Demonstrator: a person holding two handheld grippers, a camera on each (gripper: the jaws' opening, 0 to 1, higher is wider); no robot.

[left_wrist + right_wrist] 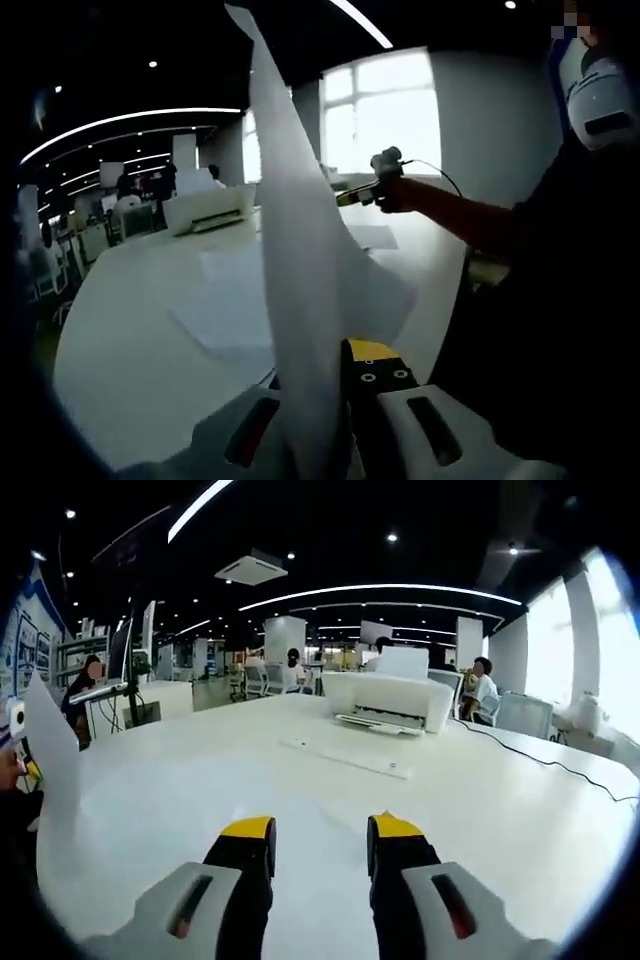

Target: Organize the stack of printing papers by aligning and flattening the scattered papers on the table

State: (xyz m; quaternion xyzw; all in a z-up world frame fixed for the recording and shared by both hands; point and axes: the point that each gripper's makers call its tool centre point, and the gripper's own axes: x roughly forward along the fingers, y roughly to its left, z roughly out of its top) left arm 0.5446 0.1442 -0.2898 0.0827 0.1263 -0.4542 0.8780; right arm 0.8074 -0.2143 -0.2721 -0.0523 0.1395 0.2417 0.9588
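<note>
One thin white sheet of paper (300, 270) pinched upright in the left gripper (335, 375), clamped between the yellow-tipped black jaws and rising in a tall, slightly curled blade toward the ceiling, its lower corner flaring out to the right. Smooth and faintly translucent against the window (395, 110) light. Further loose sheets (230, 300) lying flat on the glossy white table (130, 340) beyond, overlapping unevenly and hard to separate from the pale surface. White boxy printer (208, 210) with rounded edges farther back on the same table. Right gripper (372, 190) held aloft well beyond the sheet in the left gripper view, at the end of the person's dark-sleeved arm (470, 225).

In the right gripper view, right gripper (320, 842) parted, grasping nothing: two blunt black jaws capped in yellow, set in grey moulded housings, hovering above bare table (520, 820). Same lifted sheet of paper (55, 755) standing at the far left edge, a pale slanted plane. Printer (385, 700) ahead, matte white, with a flat output tray at its front. Low, flat white rectangle (350, 755) lying on the table just in front of the printer; paper or something else, cannot tell. Thin dark cable (545, 760) trailing across the tabletop to the right. Seated people (480, 685) and office desks in the background, under curved ceiling light strips.
</note>
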